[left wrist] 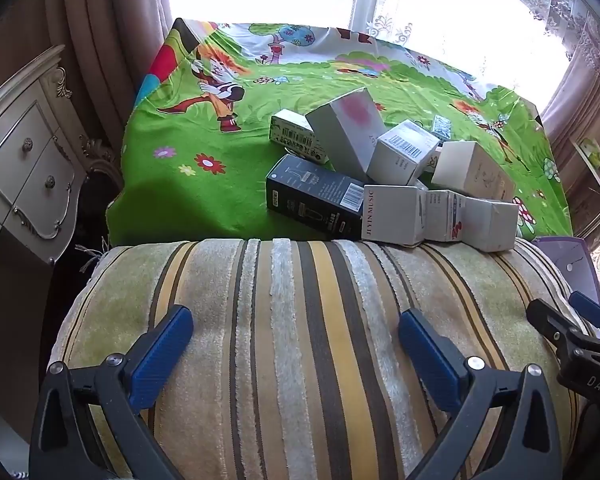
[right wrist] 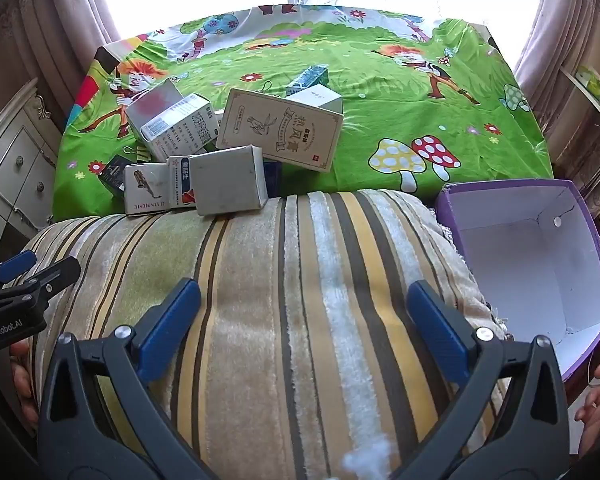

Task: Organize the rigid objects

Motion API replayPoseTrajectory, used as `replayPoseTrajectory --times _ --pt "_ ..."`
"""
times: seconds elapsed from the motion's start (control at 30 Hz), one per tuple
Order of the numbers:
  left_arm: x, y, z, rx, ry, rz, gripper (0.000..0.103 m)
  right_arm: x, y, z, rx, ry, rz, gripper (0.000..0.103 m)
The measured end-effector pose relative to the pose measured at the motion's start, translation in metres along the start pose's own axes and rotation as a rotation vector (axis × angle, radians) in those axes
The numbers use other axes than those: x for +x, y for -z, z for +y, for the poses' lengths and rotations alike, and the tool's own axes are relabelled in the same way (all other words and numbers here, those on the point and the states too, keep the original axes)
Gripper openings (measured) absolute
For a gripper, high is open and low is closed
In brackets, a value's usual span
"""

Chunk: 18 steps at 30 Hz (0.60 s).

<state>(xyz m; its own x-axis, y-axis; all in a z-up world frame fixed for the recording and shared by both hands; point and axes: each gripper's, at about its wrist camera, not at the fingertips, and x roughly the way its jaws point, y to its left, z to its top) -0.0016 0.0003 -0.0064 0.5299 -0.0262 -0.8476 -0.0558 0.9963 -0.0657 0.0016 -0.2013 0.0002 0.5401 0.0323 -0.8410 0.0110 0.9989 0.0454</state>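
Bright window light falls on a table under a green cartoon cloth [right wrist: 380, 80], where a pile of small boxes [right wrist: 220, 148] lies heaped at the near edge, left of middle. Among them, a black box [left wrist: 316, 196] lies beside a white box [left wrist: 392, 214], with a cream box [right wrist: 280, 132] leaning on the pile. Nearer, an open purple box [right wrist: 532, 264] sits right of a striped cushion [right wrist: 280, 320]. Over the cushion, the left gripper [left wrist: 296, 344] and right gripper [right wrist: 304, 320] both gape wide, holding nothing.

Both claws: black frames w/ silver screws, ribbed blue pads [left wrist: 162, 354]; "GenRobot.AI" marking.
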Motion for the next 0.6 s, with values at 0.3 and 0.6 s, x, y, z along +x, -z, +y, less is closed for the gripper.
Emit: replayPoseTrajectory --times 0.3,0.6 --pt "-0.0024 -0.0008 -0.0004 0.004 -0.009 -0.014 0.103 0.0012 0.0012 -0.0012 0.003 -0.005 -0.005 0.103" --pt "-0.0025 -0.0022 -0.0013 0.006 -0.014 -0.016 0.103 0.0009 0.0039 -0.0017 0.005 -0.004 -0.023 0.103"
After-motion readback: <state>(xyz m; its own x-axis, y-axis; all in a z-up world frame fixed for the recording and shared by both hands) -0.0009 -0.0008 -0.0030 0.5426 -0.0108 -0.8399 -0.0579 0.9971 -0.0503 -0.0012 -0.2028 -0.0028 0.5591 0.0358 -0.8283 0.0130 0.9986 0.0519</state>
